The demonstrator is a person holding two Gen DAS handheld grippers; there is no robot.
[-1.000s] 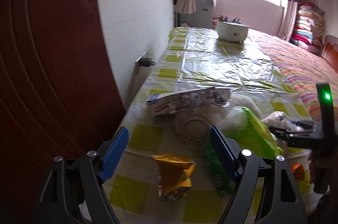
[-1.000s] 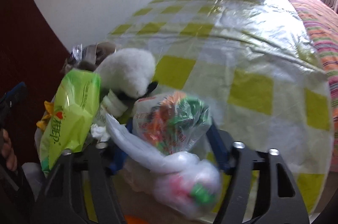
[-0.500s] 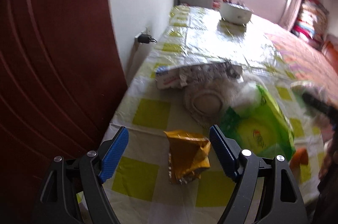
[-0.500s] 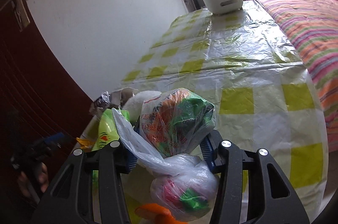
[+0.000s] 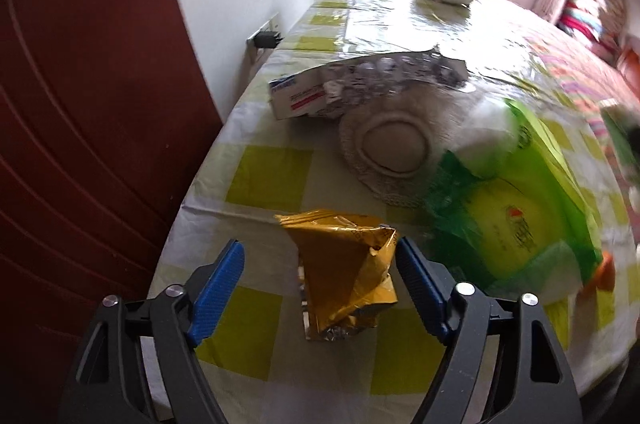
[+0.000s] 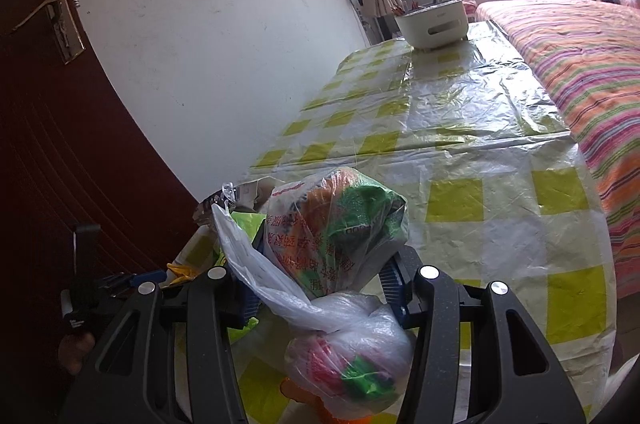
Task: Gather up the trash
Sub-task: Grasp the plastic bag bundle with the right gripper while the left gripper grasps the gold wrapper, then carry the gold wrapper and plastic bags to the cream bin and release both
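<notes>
Right now my left gripper [image 5: 320, 260] straddles the gold wrapper [image 5: 344, 276], which lies crumpled on the near edge of the checked table [image 5: 272, 176], its long axis running near to far, roughly along my fingers. Its jaws have just been closing but stand spread; the right pad is just beside the foil, the left clear. My right gripper [image 6: 320, 284] pinches a knotted plastic bag [image 6: 336, 232] of trash, so the wrapper is the left's to take.

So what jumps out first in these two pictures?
A crumpled gold snack wrapper lies on the checked tablecloth, between the closing blue pads of the left gripper, untouched. The right gripper clamps a knotted clear plastic bag stuffed with colourful rubbish, held above the table.
</notes>
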